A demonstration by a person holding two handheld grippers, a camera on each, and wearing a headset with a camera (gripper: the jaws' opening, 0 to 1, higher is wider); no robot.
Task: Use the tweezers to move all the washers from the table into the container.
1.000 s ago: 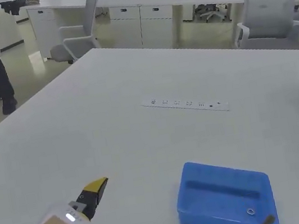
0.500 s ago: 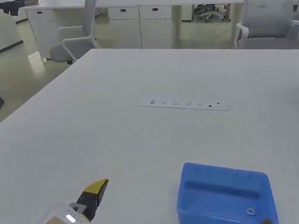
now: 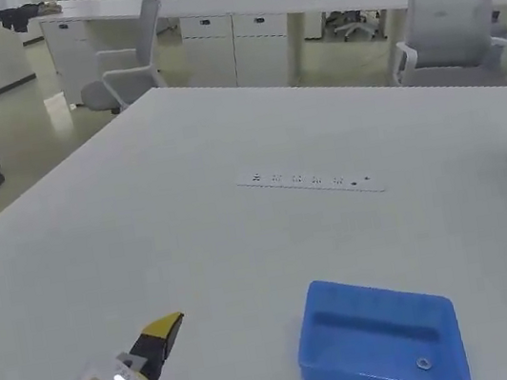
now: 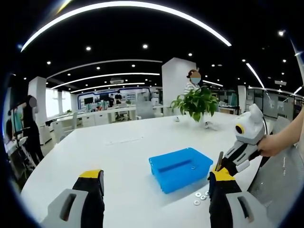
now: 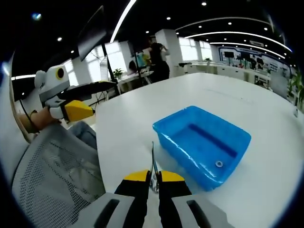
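The left tongs [image 4: 155,175] gape wide, while the right tongs [image 5: 152,176] pinch the tweezers [image 5: 153,159] (jaws nearly touching).

container [image 5: 204,142]: blue plastic, smooth, glossy, walls slightly translucent
table [image 3: 189,210]: white, smooth, matt, faint sheen
washers [image 4: 197,194]: bright metal, shiny
tweezers [image 5: 153,164]: thin grey metal
right gripper [image 5: 153,176]: jaw tips yellow over black, matt, looks like plastic
chair [image 5: 52,175]: grey woven mesh
floor [image 3: 41,127]: pale, glossy, reflective
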